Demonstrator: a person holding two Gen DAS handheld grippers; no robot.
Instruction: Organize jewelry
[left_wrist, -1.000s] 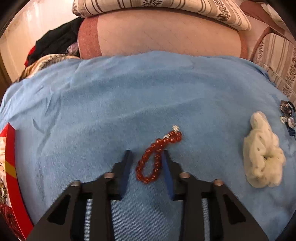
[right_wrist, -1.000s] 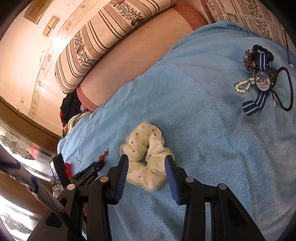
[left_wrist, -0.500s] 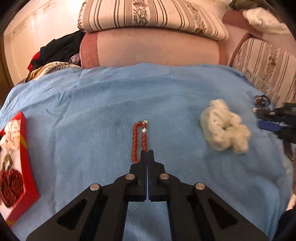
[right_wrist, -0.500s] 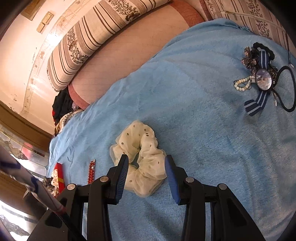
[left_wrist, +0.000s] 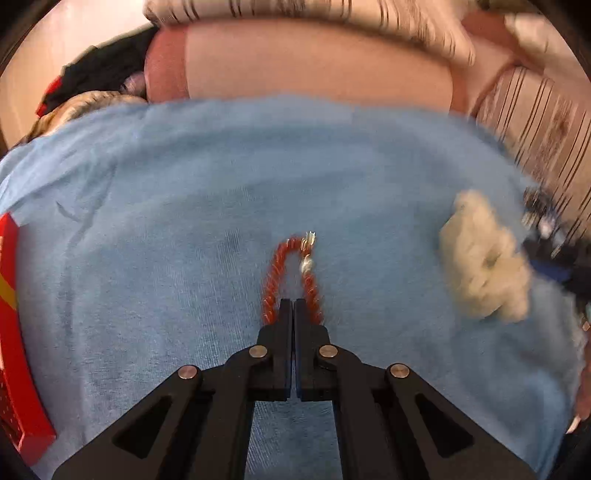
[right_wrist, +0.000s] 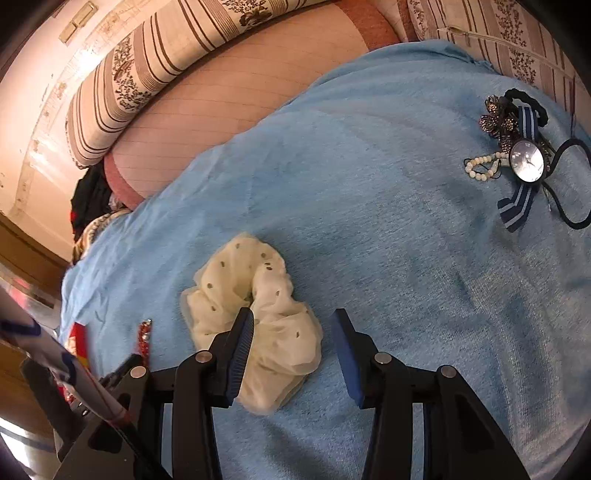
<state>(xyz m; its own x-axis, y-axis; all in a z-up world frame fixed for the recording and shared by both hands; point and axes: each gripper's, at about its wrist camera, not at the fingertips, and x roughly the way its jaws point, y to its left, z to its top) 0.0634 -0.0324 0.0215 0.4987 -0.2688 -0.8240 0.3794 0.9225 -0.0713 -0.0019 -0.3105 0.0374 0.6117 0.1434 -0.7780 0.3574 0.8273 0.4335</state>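
Red beads are the story: the left gripper (left_wrist: 293, 306), which a second ago straddled the red bead bracelet (left_wrist: 291, 273) with its jaws apart, now has them pressed together on the near end of the loop, and the strand trails away from the tips across the blue blanket (left_wrist: 184, 221). It looks pinched, though the beads at the tips are hidden by the fingers, so how firm the hold is I cannot tell. Left of the bracelet, the red box (left_wrist: 14, 332) has come further into view at the blanket's edge, a likely home for it. Right of the bracelet, the right gripper (right_wrist: 291, 339) has sunk closer over the cream scrunchie (right_wrist: 255, 314); its jaws have just been widening and stand spread, one finger over the fabric, the other clear, nothing squeezed yet. Far right of the bracelet, the watch (right_wrist: 526, 162), pearl strand (right_wrist: 480, 168) and black hair tie (right_wrist: 569, 184) lie untouched in a cluster.
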